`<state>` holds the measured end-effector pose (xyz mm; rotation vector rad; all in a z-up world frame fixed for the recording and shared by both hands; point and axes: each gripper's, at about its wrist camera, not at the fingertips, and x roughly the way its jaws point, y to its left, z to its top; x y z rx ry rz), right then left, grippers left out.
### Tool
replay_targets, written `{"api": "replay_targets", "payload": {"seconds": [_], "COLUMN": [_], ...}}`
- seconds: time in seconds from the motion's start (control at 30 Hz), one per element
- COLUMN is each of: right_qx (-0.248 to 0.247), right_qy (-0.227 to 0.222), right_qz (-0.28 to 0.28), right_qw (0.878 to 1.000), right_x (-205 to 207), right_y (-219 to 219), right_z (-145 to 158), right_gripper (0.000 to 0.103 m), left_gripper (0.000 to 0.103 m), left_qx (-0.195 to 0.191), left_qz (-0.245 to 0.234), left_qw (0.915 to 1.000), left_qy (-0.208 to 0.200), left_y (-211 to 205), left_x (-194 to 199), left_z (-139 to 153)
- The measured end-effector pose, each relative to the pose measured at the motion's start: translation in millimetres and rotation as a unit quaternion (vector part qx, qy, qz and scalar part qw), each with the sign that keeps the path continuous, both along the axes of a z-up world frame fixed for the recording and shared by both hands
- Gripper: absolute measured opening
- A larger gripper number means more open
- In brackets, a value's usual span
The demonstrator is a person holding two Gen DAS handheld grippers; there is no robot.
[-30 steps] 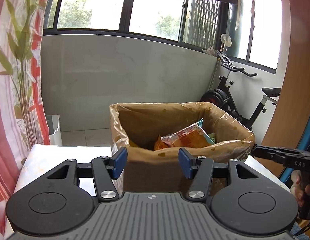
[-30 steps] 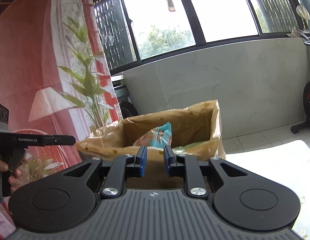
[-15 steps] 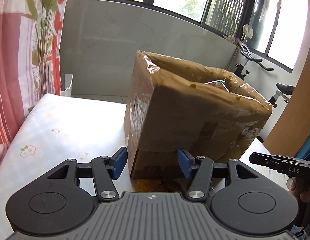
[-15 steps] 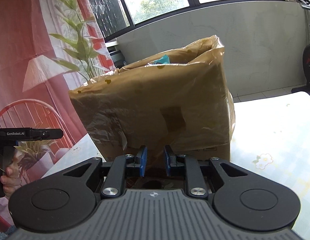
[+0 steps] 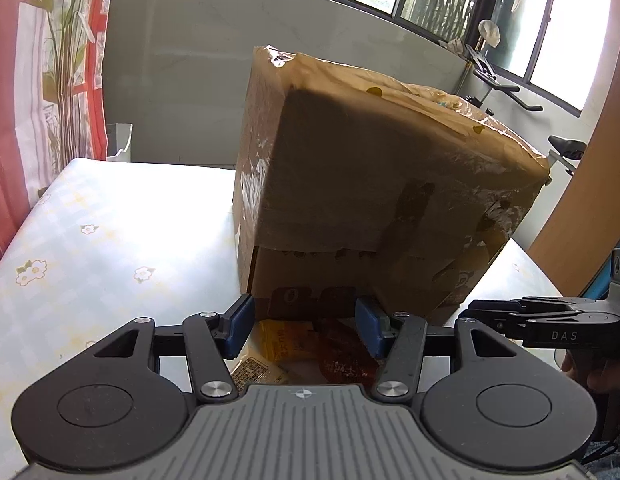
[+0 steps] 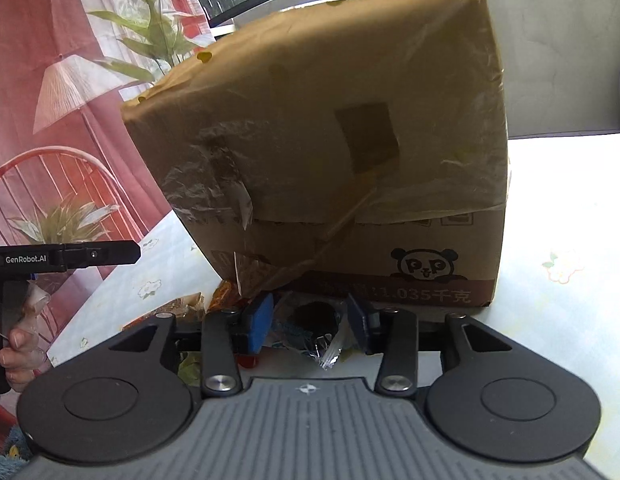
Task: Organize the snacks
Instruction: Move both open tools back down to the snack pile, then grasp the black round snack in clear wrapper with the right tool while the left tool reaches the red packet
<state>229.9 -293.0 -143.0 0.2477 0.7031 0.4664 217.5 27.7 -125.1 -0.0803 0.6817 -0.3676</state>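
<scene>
Left gripper point(image 5: 304, 330) jaws are held apart, empty, above yellow snack packet point(image 5: 284, 338); right gripper point(image 6: 310, 322), just opening, gapes over silver-edged wrapper point(image 6: 324, 346); tall brown cardboard box point(image 6: 334, 152) at 12 o'clock.

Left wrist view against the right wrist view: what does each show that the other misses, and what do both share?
Only the left wrist view: an exercise bike, a yellow packet and a dark red packet between the open left gripper.
Only the right wrist view: the panda print, a dark silvery wrapper between the open right gripper, whose jaws have just been opening.
Both: the cardboard box on the flowered table.
</scene>
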Motion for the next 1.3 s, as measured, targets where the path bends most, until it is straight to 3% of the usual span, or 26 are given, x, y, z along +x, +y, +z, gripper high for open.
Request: {"api": "replay_targets", "payload": {"seconds": [0.13, 0.3, 0.5, 0.67, 0.77, 0.83, 0.93, 1.3], "right_qx": [0.012, -0.019, -0.038, -0.069, -0.090, -0.094, -0.073, -0.068], "right_qy": [0.012, 0.018, 0.049, 0.053, 0.050, 0.041, 0.040, 0.012], "right_qz": [-0.006, -0.013, -0.015, -0.016, -0.021, -0.022, -0.024, -0.026], "right_qw": [1.000, 1.000, 0.998, 0.996, 0.994, 0.995, 0.996, 0.997], "right_x": [7, 20, 41, 48, 45, 40, 33, -6], "right_y": [3, 22, 47, 66, 69, 65, 52, 11], "right_z": [-5, -16, -34, -39, -43, -44, -46, -50], "right_gripper": [0.060, 0.070, 0.072, 0.081, 0.079, 0.067, 0.062, 0.061], "left_gripper": [0.058, 0.057, 0.056, 0.056, 0.055, 0.055, 0.055, 0.055], "left_qx": [0.008, -0.001, 0.002, 0.001, 0.001, 0.001, 0.005, 0.048], "left_qz": [-0.005, 0.028, 0.063, 0.078, 0.078, 0.074, 0.062, -0.022], "left_qw": [0.9999, 0.9995, 0.9978, 0.9969, 0.9969, 0.9972, 0.9980, 0.9983], "left_qy": [-0.005, -0.014, -0.019, -0.014, -0.012, -0.010, -0.007, 0.026], "left_y": [2, 17, 34, 42, 43, 41, 33, -26], "left_x": [-4, -6, -10, -13, -14, -14, -13, -4], "left_z": [-2, -2, 0, 0, -1, -2, -4, -23]}}
